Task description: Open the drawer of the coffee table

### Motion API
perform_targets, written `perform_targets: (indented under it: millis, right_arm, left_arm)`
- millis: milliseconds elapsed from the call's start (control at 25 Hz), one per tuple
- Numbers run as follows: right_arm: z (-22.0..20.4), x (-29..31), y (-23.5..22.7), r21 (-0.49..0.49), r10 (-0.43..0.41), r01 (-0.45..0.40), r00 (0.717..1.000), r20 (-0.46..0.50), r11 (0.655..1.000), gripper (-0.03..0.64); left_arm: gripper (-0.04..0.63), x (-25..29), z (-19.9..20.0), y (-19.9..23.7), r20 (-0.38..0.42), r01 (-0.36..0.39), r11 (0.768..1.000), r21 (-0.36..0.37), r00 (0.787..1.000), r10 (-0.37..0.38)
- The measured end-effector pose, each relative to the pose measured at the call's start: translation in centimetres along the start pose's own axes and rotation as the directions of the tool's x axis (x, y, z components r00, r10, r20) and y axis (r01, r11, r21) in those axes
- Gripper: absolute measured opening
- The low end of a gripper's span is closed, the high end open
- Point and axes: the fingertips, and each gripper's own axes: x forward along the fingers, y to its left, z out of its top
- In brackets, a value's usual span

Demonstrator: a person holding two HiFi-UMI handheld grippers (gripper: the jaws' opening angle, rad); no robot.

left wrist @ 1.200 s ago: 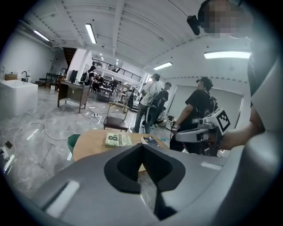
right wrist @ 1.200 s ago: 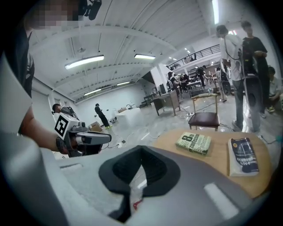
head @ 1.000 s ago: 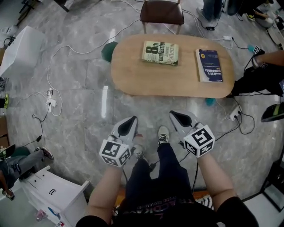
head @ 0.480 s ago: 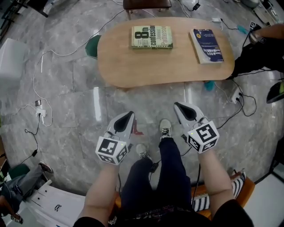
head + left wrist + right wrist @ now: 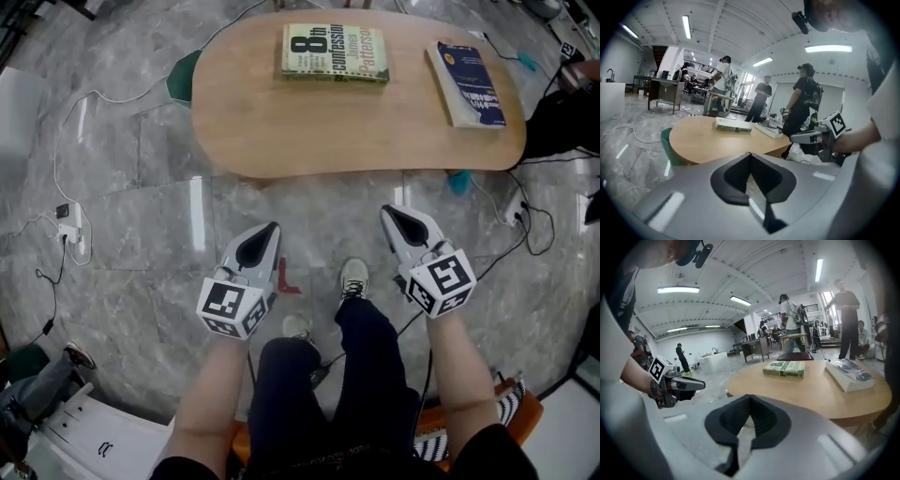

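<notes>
Short of the oval bench (image 5: 356,127), both hand-held grippers closed on nothing

Head view: the left hand-held gripper (image 5: 271,227) and right hand-held gripper (image 5: 387,211) point at the bench's near edge, apart from it, over the marble floor (image 5: 141,216). A green book (image 5: 335,52) and a blue book (image 5: 472,84) lie on top. No drawer front can be made out, and I cannot tell whether the green piece (image 5: 183,80) under the left end is a bin. Left gripper view: jaws pressed together, nothing between them, bench ahead. Right gripper view: likewise together and empty. Against a second ago, the bench looks larger in the head view, its far edge reaching the frame's top; both pairs of jaws remain together.
</notes>
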Motion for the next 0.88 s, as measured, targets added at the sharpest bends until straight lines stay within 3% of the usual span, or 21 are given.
perform_targets:
  millis: [280, 520, 880]
  right_arm:
    - [-7.0, 4.9, -4.5, -0.011, -0.035, 0.035, 0.999, 0.031, 0.999, 0.002]
    - [-11.3, 8.3, -6.8, -0.059, -0.046, 0.050, 0.997, 0.061, 0.997, 0.002]
    - [-14.7, 10.5, -9.0, -0.077, -0.071, 0.080, 0.991, 0.115, 0.994, 0.002]
  left_arm:
    - [0.006, 4.7, -6.7, 4.0, 0.035, -0.015, 0.998, 0.067, 0.999, 0.013]
    - [0.006, 7.7, -11.1, 7.4, 0.089, -0.041, 0.996, 0.083, 0.995, 0.033]
    - [0.006, 9.6, -13.4, 9.0, 0.157, -0.044, 0.991, 0.128, 0.987, 0.023]
